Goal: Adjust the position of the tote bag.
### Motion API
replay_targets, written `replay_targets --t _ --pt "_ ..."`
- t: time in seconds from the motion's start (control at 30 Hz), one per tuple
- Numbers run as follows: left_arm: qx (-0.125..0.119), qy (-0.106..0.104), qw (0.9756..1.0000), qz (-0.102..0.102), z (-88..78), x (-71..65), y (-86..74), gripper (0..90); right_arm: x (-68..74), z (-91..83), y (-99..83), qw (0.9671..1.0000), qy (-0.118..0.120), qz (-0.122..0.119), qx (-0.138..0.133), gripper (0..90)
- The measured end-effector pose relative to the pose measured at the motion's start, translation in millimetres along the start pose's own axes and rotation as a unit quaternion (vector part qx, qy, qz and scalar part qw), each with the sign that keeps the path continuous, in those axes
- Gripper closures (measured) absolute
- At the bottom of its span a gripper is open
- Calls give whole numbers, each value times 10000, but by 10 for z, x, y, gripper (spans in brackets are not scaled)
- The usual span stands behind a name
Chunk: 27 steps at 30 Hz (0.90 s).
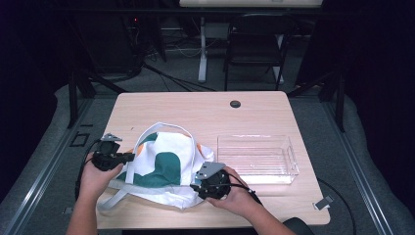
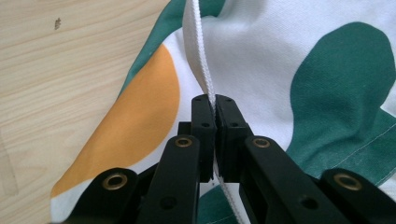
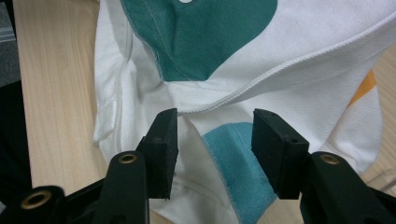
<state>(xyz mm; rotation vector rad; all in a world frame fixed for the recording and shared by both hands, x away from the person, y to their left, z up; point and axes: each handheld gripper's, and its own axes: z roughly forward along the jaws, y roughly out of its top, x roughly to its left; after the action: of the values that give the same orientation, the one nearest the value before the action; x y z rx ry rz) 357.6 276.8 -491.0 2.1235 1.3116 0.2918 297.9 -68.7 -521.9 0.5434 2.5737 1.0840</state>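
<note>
On bag (image 1: 169, 164), left tongs (image 2: 215, 105) pinching strap (image 2: 198, 51)

A cloth bag (image 1: 164, 164) lies on the table (image 1: 195, 110), toward its near left. A clear tray (image 1: 257, 157) stands just right of it, apart from the bag.

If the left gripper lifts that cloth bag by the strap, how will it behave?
Probably floppy: the bag lies creased and flat on the table. It would likely sag from the strap, which the left gripper pinches. Looks light and unlikely to slip, since the strap is ribbed.
</note>
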Motion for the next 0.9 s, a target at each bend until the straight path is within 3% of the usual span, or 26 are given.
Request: replay_targets --t 0.33,0.57,0.63,0.9 --pt "93 -20 9997 -234 -45 113 -44 875 31 21 -10 9998 2 -205 42 501" --pt "150 -8 9996 -244 -50 146 -63 875 74 65 -19 9990 -124 -421 93 500" --pt "173 92 9996 -191 -39 144 -68 875 79 72 -19 9985 -142 -496 170 500" --pt "236 159 9995 -168 -13 159 -90 871 84 114 -33 9961 -421 -748 202 502"
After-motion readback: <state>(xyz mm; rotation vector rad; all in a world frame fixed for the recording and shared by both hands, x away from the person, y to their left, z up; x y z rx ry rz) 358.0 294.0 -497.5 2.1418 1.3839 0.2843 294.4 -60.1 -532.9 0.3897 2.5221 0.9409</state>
